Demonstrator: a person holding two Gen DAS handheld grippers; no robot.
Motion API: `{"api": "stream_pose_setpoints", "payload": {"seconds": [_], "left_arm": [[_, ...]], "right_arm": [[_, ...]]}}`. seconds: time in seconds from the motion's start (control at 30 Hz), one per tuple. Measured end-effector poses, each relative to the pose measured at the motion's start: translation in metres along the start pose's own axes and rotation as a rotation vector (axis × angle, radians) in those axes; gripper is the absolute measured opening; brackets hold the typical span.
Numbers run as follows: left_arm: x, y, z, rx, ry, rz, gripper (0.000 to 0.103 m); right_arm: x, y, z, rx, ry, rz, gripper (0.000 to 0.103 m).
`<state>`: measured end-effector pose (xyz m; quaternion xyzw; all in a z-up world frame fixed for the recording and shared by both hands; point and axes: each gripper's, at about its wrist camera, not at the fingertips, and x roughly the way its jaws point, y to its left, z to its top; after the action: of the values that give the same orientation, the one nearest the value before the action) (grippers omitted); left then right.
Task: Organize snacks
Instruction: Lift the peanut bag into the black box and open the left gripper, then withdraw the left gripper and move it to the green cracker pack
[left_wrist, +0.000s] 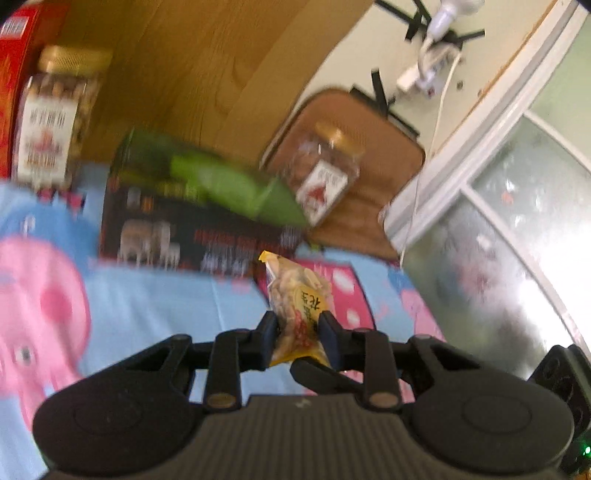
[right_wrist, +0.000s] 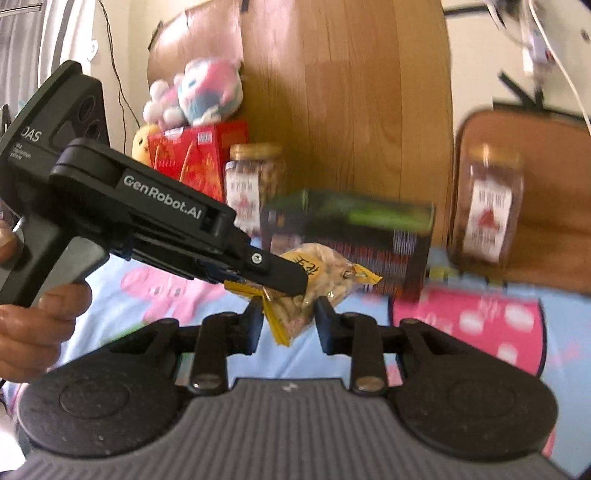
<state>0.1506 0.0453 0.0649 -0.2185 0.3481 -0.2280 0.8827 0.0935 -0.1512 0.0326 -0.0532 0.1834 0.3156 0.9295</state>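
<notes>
My left gripper (left_wrist: 298, 328) is shut on a small clear-and-yellow peanut packet (left_wrist: 298, 295) and holds it above the cartoon bedsheet (left_wrist: 147, 306). In the right wrist view the same packet (right_wrist: 325, 273) hangs from the left gripper (right_wrist: 284, 275), which comes in from the left. My right gripper (right_wrist: 288, 314) has its jaws on either side of the packet's lower end, close to it but with a gap showing. A dark snack box with a green top (left_wrist: 192, 218) lies behind, also in the right wrist view (right_wrist: 351, 229).
Two gold-lidded nut jars stand behind: one on the left (left_wrist: 55, 118) (right_wrist: 256, 181), one on a brown case at the right (left_wrist: 325, 170) (right_wrist: 487, 210). A red box (right_wrist: 199, 158) with plush toys (right_wrist: 199, 92) stands at the wooden headboard (right_wrist: 343, 92). A window (left_wrist: 517, 221) is at right.
</notes>
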Motion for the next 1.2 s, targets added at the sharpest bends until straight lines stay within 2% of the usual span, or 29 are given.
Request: {"api": "stream_pose_setpoints", "payload": {"seconds": [0.13,0.3,0.4,0.47,0.53,0.63,0.87,1.03,1.2], "left_arm": [[0.016,0.003,0.037,0.012,-0.043,0.018,0.026],[0.05,0.013,0.07,0.008,-0.055,0.069,0.025],[0.069,0.018,0.077,0.016,-0.076,0.149,0.033],[0.077,0.019,0.076,0.038,-0.07,0.223,0.033],[0.076,0.021,0.069,0.049,-0.064,0.232,0.033],[0.059,0.016,0.059,0.082,-0.103,0.237,0.033],[0.007,0.011,0.023,0.064,-0.126,0.171,0.033],[-0.023,0.013,-0.017,0.09,-0.093,0.178,0.033],[-0.051,0.029,-0.053,0.053,-0.066,0.192,0.033]], "right_arm": [[0.019,-0.016,0.028,-0.011,-0.039,-0.017,0.033],[0.058,-0.049,0.051,0.056,-0.035,-0.017,0.032],[0.08,-0.058,0.053,0.059,-0.017,-0.048,0.034],[0.095,-0.058,0.05,0.02,-0.01,-0.137,0.035],[0.095,-0.06,0.045,0.021,-0.017,-0.172,0.035],[0.073,-0.066,0.038,0.076,-0.037,-0.144,0.035],[0.018,-0.061,0.009,0.141,-0.038,-0.12,0.035],[-0.006,-0.053,-0.017,0.198,0.009,-0.085,0.035],[-0.023,-0.027,-0.037,0.204,0.072,0.004,0.035]]}}
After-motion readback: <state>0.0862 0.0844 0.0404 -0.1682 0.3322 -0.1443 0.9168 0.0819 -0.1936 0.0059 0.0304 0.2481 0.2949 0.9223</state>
